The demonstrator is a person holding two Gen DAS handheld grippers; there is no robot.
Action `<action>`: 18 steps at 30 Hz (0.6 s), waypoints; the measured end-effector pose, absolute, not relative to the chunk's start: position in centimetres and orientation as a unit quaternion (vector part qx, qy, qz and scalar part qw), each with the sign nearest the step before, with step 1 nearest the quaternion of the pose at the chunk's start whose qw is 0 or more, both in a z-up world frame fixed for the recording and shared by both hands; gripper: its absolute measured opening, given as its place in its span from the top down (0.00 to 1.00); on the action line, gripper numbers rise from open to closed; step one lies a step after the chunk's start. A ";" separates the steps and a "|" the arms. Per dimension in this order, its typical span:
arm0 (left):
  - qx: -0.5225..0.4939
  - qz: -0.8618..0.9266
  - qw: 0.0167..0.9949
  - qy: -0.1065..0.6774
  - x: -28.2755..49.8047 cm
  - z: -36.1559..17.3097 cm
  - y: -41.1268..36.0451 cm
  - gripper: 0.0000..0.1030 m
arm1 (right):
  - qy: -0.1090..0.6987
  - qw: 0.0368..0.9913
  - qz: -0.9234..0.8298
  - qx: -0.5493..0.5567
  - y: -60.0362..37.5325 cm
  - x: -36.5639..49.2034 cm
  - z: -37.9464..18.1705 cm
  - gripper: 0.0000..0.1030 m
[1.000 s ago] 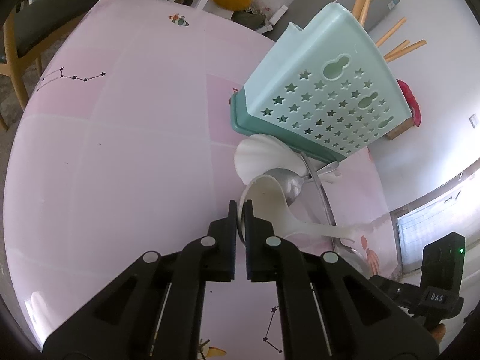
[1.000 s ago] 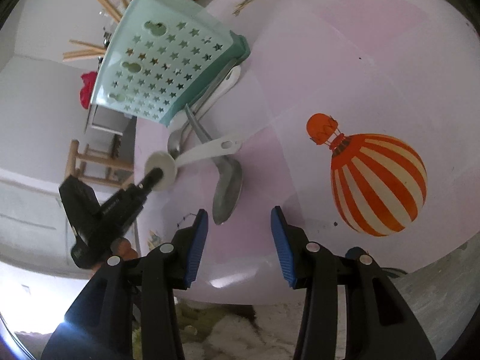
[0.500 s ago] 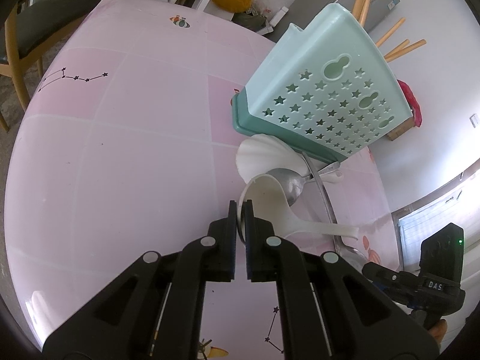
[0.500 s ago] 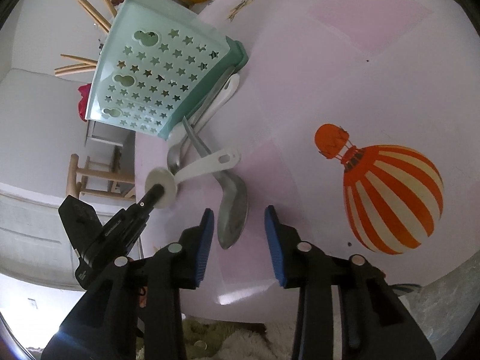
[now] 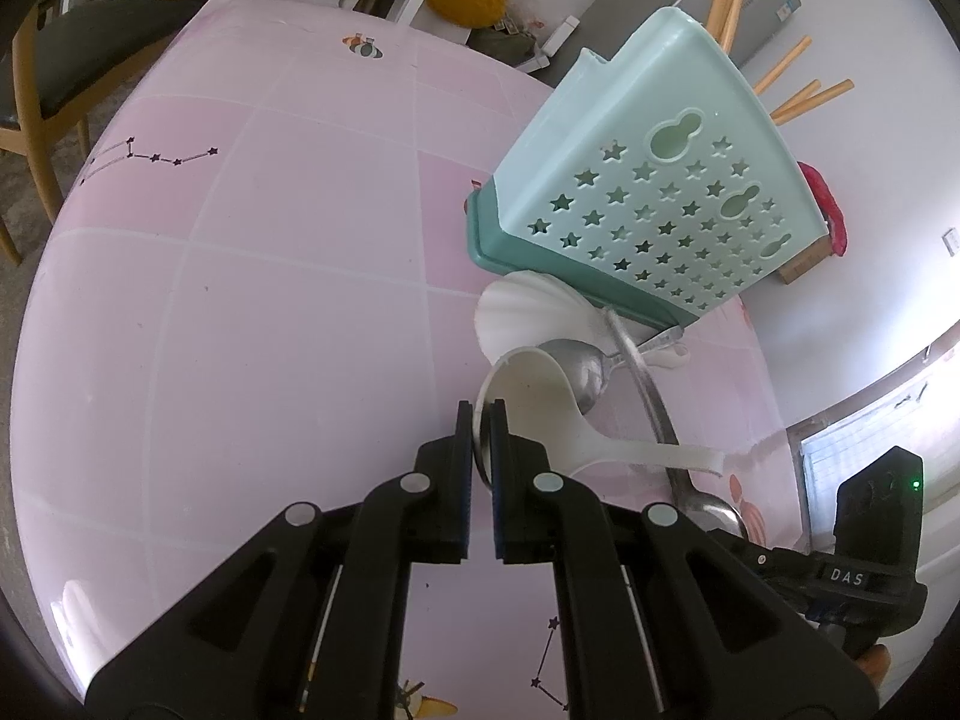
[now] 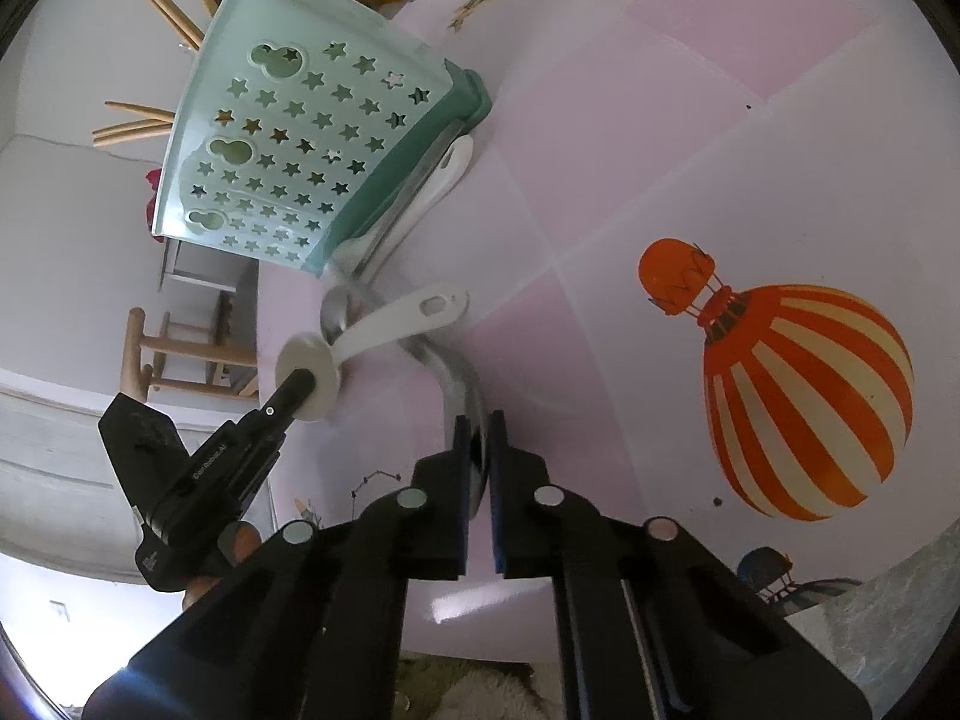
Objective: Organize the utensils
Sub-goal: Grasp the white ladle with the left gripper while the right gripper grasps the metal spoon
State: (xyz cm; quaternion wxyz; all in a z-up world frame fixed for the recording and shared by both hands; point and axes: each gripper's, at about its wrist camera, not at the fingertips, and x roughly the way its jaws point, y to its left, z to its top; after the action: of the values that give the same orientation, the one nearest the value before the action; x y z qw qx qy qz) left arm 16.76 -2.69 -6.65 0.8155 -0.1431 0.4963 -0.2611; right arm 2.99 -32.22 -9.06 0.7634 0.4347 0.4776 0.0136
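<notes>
Both hand-held grippers clench spoons: left (image 5: 480, 420) white ladle's rim (image 5: 528, 384), right (image 6: 478, 429) steel spoon (image 6: 462, 384)

Utensil holder (image 5: 654, 204) on the table (image 5: 240, 312), spoons (image 5: 582, 372) just before its base, chopsticks (image 5: 798, 90) inside.

White plastic ladle (image 5: 540, 402): bowl tipped on edge, rim pinched, handle running across the pink table (image 5: 240, 300). Steel spoon (image 6: 462, 390): bowl clamped, handle crossing under the ladle's. White shell-shaped scoop (image 5: 528, 312) and another steel spoon (image 5: 585, 369) lie against the mint star-perforated utensil holder (image 5: 648, 204), which holds wooden chopsticks (image 5: 804, 96).
</notes>
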 end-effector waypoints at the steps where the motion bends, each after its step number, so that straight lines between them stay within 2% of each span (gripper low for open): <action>1: -0.143 -0.261 0.816 0.496 16.8 -6.6 -2.8 0.97 | 0.477 0.763 0.013 0.436 -32.3 2.9 -9.1 0.95; 9: -0.149 -0.263 0.828 0.472 16.3 -4.6 -2.2 0.97 | 0.457 0.780 -0.009 0.426 -33.3 2.0 -8.0 0.97; 18: -0.148 -0.285 0.858 0.401 14.9 1.8 -0.6 0.97 | 0.433 0.824 -0.045 0.364 -34.2 1.4 -5.6 0.97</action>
State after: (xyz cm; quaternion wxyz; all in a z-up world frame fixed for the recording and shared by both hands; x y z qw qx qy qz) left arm 14.85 -0.57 1.77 0.8581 -0.1483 0.4005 -0.2850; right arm 1.39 -34.24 -5.55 0.8238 0.3636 0.4325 -0.0448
